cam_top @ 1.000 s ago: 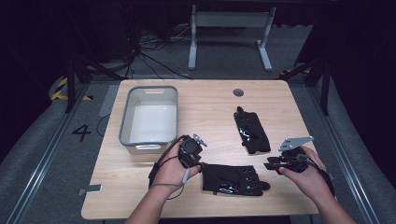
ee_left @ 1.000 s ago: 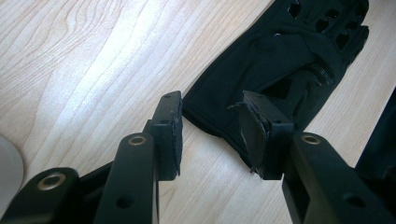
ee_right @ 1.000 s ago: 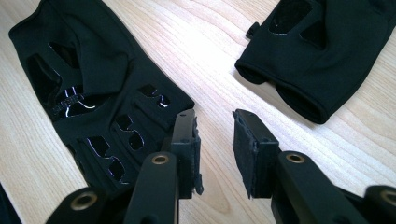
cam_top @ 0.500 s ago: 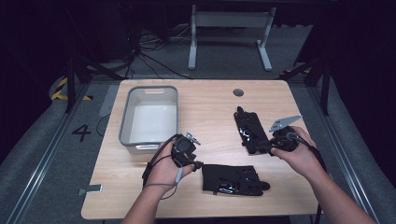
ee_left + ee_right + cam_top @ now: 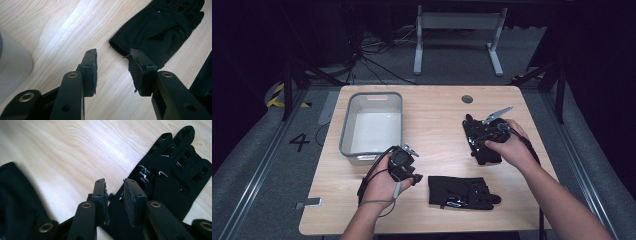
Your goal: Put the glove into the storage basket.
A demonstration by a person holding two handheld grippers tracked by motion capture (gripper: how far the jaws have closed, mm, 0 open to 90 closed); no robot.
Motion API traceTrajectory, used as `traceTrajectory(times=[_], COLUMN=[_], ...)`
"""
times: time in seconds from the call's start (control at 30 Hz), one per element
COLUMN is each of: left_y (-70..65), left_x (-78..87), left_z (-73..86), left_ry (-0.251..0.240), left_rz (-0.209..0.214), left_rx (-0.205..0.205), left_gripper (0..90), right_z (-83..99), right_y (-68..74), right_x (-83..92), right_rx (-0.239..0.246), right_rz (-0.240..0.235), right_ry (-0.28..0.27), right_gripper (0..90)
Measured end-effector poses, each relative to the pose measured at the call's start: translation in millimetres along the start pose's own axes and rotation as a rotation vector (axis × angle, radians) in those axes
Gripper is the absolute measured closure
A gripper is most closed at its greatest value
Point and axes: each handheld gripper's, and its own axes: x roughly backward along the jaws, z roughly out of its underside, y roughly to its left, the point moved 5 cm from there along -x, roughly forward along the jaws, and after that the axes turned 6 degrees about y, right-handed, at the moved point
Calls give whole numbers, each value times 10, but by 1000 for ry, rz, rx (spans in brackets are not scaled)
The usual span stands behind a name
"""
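Closing on the far glove looks to be the step in hand for the right gripper. Jaws stand slightly apart, with the cuff edge of that glove lying between and just beyond the pads; no clamp on the fabric yet. Lower until both pads straddle the cuff hem, not the perforated fingers farther off, then close squarely so one layer edge is not pinched alone. Expect limp cloth: lift slowly and watch for sagging.

Left gripper: jaws wide apart, holding nothing, above bare table. Near glove lies just beyond the right-hand pad, cuff end toward the tips. Keep clear until the right side has its grip.

Farther off, on the left gripper's side, grey bin, empty, probable destination.
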Motion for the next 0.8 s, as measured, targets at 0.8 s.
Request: traceTrajectory(times=[0.8], left_y=[31], left_x=[-15], left_z=[42], left_ry=[12], left_rz=[4], left_rx=[6], left_gripper=[585], right_z=[-143], right_y=[-200], right_x=[-625], right_rx=[-19], right_rz=[117], right_ry=[123], right_gripper=[716])
